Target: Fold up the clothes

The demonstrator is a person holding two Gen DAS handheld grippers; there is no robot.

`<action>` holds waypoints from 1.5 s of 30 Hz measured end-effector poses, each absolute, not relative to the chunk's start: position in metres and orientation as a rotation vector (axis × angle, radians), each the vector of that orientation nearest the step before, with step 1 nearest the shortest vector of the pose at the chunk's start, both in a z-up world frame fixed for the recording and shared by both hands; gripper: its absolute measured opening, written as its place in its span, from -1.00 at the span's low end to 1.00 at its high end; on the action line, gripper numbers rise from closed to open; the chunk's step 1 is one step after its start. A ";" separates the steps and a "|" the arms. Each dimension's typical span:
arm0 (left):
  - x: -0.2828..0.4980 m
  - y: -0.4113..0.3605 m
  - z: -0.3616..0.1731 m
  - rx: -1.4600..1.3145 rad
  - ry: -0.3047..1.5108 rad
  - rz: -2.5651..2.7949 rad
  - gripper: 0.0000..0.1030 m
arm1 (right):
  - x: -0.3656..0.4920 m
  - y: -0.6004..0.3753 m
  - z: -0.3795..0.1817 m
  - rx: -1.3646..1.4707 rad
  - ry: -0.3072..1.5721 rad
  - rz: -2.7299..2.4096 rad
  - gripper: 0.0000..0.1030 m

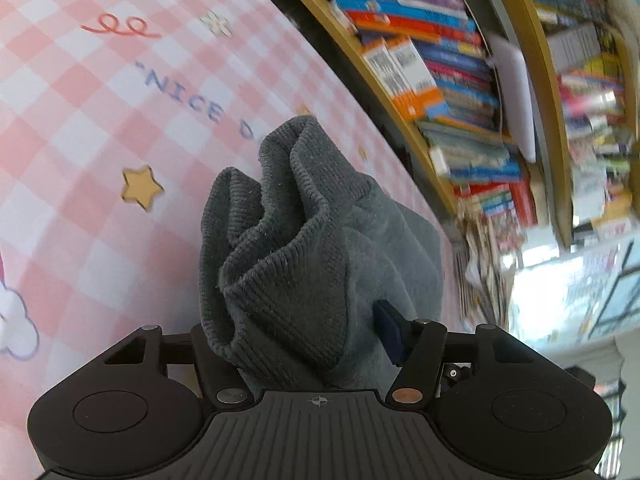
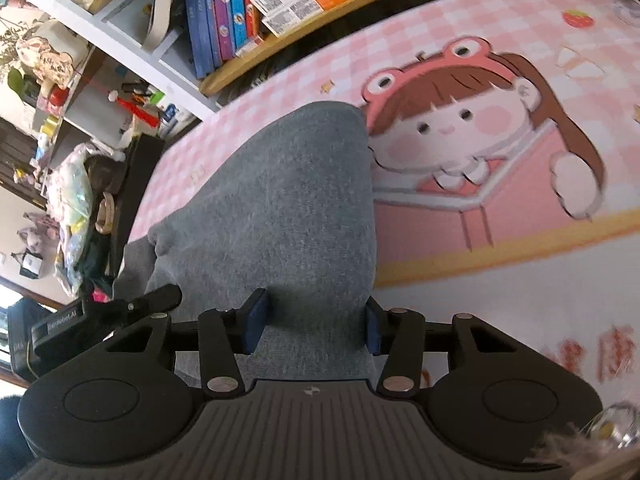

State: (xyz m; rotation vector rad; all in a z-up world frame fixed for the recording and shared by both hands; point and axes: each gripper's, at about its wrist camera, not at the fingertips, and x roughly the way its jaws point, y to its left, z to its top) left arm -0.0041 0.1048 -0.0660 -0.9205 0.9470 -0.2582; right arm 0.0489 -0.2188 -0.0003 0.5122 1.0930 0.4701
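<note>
Left gripper (image 1: pixel 316 340) is clamped on the grey garment (image 1: pixel 320 248): a bunched ribbed hem or cuff sticks up between the fingers, and only one blue pad (image 1: pixel 390 330) shows, pressed against the fabric on one side. The other pad is buried under the cloth. The garment is held above the pink checked cloth (image 1: pixel 80 120), near its printed yellow star (image 1: pixel 141 188) and the "NICE D" lettering.

Right gripper (image 2: pixel 314 328) is also closed on the grey garment (image 2: pixel 288 200); both blue pads (image 2: pixel 256 326) press into the fabric from either side. From the right wrist view the garment runs away from the jaws as a smooth grey panel draped over the pink checked cloth (image 2: pixel 500 40), its edge just beside the cartoon girl print (image 2: pixel 460 120).

Bookshelf (image 2: pixel 224 8) stands beyond the far edge of the cloth in both views, packed with books. Left view is motion-blurred at the shelf side.
</note>
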 end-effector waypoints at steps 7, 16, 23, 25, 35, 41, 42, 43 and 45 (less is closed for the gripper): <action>-0.002 0.099 -0.066 -0.882 0.976 -0.242 0.43 | 0.042 -0.227 -0.004 0.536 1.092 0.439 0.07; 0.006 0.096 -0.070 -0.887 0.968 -0.254 0.42 | 0.049 -0.224 -0.012 0.589 1.089 0.459 0.20; 0.005 0.095 -0.067 -0.903 0.936 -0.287 0.13 | 0.047 -0.223 -0.006 0.589 1.034 0.503 -0.26; 0.005 0.095 -0.064 -0.903 0.910 -0.299 0.10 | 0.046 -0.223 -0.004 0.589 1.018 0.515 -0.33; 0.016 0.095 -0.050 -0.887 0.842 -0.328 0.09 | 0.061 -0.222 0.007 0.547 0.951 0.546 -0.35; 0.033 0.094 -0.045 -0.866 0.838 -0.334 0.09 | 0.070 -0.222 0.013 0.519 0.911 0.561 -0.35; 0.036 0.094 -0.044 -0.864 0.837 -0.334 0.09 | 0.072 -0.222 0.015 0.514 0.905 0.564 -0.35; 0.040 0.094 -0.044 -0.863 0.836 -0.334 0.09 | 0.074 -0.221 0.016 0.509 0.898 0.566 -0.35; 0.047 0.094 -0.043 -0.861 0.834 -0.335 0.09 | 0.081 -0.222 0.016 0.505 0.892 0.569 -0.35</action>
